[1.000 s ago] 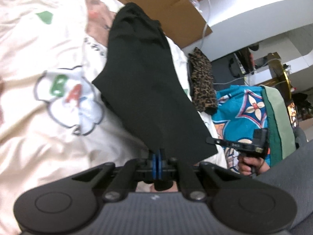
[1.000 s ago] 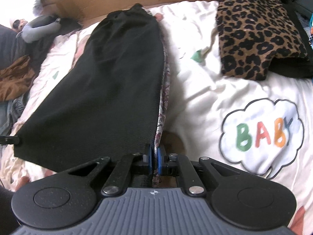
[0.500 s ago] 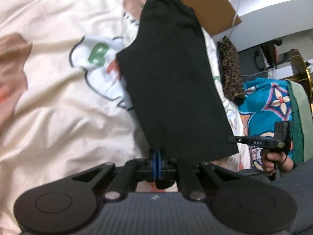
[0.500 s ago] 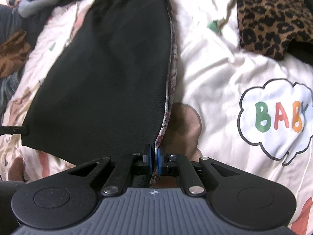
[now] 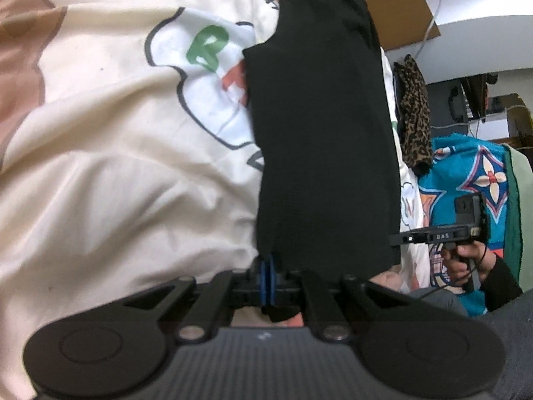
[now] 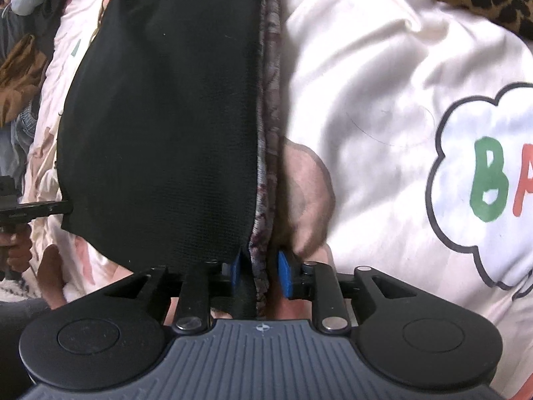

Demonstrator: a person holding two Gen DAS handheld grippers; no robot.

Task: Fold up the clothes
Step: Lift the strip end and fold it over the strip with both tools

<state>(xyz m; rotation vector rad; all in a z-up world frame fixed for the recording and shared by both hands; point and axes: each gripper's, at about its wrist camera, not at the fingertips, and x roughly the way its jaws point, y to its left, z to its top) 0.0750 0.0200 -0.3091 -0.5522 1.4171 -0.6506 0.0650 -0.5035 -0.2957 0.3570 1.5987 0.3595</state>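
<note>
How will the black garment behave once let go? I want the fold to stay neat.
Probably limp: the black garment drapes flat on the bedsheet. With the right gripper opening around its corner, that corner should just settle. The left gripper pinches the other corner; the thin fabric likely weighs little.

A cream bedsheet (image 5: 116, 173) printed with a cloud and coloured letters (image 6: 489, 180) spreads ahead of both grippers. Beyond, a cardboard box (image 5: 399, 16) leans by a white wall (image 5: 483, 46); a teal patterned blanket (image 5: 466, 173) lies to the right.
</note>
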